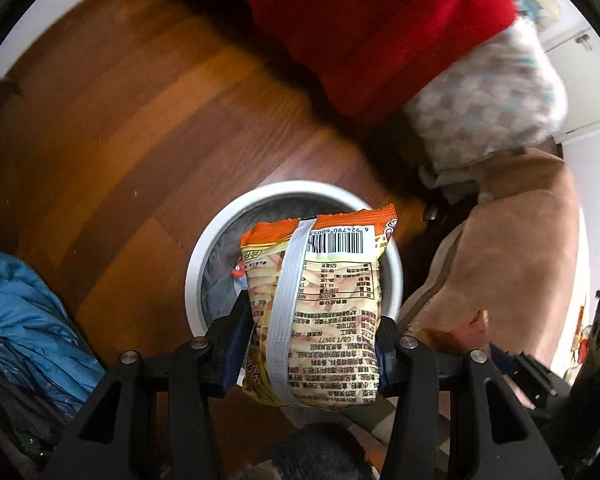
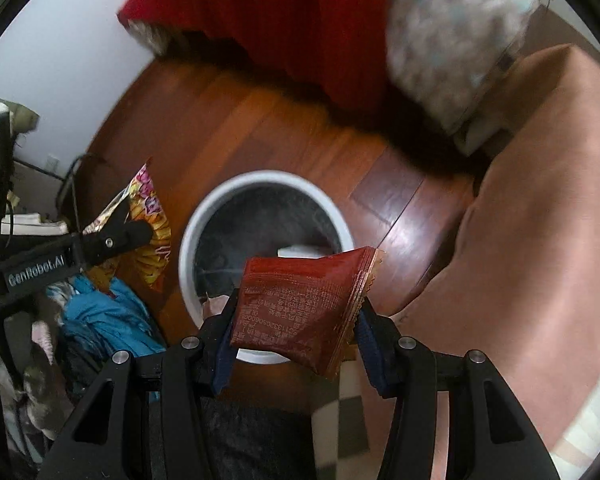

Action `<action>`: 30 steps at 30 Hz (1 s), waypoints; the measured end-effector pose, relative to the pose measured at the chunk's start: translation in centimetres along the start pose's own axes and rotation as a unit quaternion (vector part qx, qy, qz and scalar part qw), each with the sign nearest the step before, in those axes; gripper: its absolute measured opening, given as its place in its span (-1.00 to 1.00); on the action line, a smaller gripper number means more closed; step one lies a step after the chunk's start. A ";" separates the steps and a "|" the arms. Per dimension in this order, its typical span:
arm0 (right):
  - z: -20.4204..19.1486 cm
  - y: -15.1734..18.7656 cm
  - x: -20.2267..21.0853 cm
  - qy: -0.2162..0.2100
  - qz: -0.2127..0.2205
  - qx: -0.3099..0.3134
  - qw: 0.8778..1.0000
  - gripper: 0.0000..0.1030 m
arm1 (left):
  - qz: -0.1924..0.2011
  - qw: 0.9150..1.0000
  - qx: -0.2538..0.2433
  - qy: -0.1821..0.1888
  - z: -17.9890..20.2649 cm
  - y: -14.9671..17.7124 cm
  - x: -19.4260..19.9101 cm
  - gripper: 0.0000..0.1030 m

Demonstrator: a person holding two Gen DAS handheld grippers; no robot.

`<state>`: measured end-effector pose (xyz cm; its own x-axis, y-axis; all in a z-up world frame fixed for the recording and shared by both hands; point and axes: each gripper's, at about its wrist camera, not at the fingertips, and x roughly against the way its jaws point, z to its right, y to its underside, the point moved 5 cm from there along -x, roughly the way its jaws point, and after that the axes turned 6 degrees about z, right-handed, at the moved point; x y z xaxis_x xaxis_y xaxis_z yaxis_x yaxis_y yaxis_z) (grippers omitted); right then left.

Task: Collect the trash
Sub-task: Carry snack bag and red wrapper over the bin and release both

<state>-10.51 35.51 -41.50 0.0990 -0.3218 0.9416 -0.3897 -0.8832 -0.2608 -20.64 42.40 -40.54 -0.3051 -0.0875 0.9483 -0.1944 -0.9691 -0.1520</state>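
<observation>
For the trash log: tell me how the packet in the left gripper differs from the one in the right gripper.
The orange snack bag is pale with orange edges, a barcode and a grey seam strip; the dark red packet is plain dark red with faint print. The orange snack bag looks puffier and is held upright; the dark red packet looks flatter and tilted. Both are clamped above the white bin.

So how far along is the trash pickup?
Some litter already lies in the white bin. In hand: left tongs grip an orange snack bag, right tongs grip a dark red packet, both above the bin. Left: release both.
</observation>
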 end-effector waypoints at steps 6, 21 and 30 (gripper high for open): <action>-0.2 0.7 -6.0 -0.018 -0.073 -0.020 0.997 0.11 | -0.031 0.999 0.012 -0.013 -2.2 -0.3 -2.0 0.73; -0.3 1.3 -2.9 0.030 -0.097 0.040 0.994 1.00 | 0.062 0.993 -0.016 -0.101 -3.3 1.7 4.7 0.86; 0.4 1.4 2.9 0.079 -0.057 0.068 0.993 1.00 | 0.092 0.989 -0.034 -0.108 -1.4 5.1 9.0 0.86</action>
<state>-10.41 33.25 -39.25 -0.0129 -0.1696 0.9854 -0.2561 -0.9521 -0.1673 -25.66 37.02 -33.17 -0.1353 -0.3152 0.9393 -0.2184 -0.9152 -0.3386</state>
